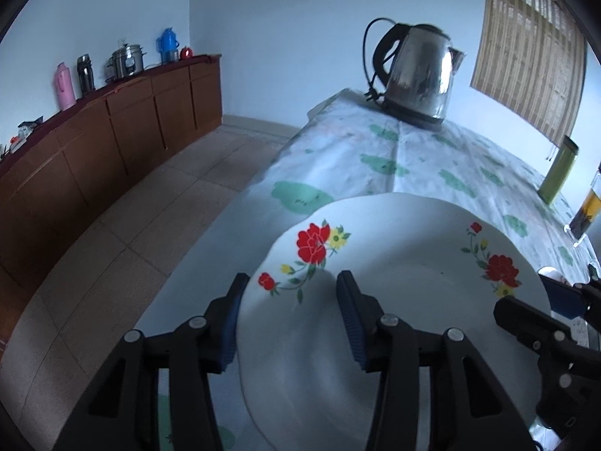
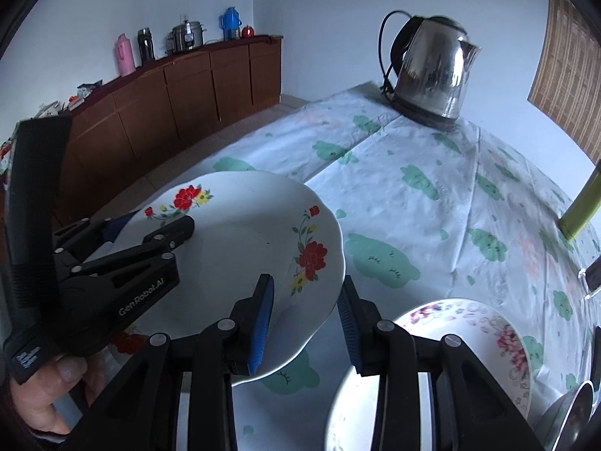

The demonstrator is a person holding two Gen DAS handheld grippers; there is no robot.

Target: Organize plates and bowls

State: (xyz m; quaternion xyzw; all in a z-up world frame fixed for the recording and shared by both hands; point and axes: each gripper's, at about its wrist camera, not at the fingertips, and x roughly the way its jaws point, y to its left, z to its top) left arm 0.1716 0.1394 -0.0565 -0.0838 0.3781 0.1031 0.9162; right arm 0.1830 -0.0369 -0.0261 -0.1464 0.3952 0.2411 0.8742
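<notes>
Red-flowered plate (image 2: 240, 248) hangs tilted above the worktop (image 2: 432, 195), rim between both my tongs: left tongs (image 1: 289, 285) and right tongs (image 2: 306, 289) straddle opposite edges, jaws apart, grip unclear. Pink-flowered bowl (image 2: 469, 323) sits unstacked beside it; I judge sorting barely begun.

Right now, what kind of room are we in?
Probably a home dining room or kitchen. There's an electric kettle on a table with a flowery tablecloth, a flowered plate, and a wooden sideboard holding flasks and a pot.
</notes>
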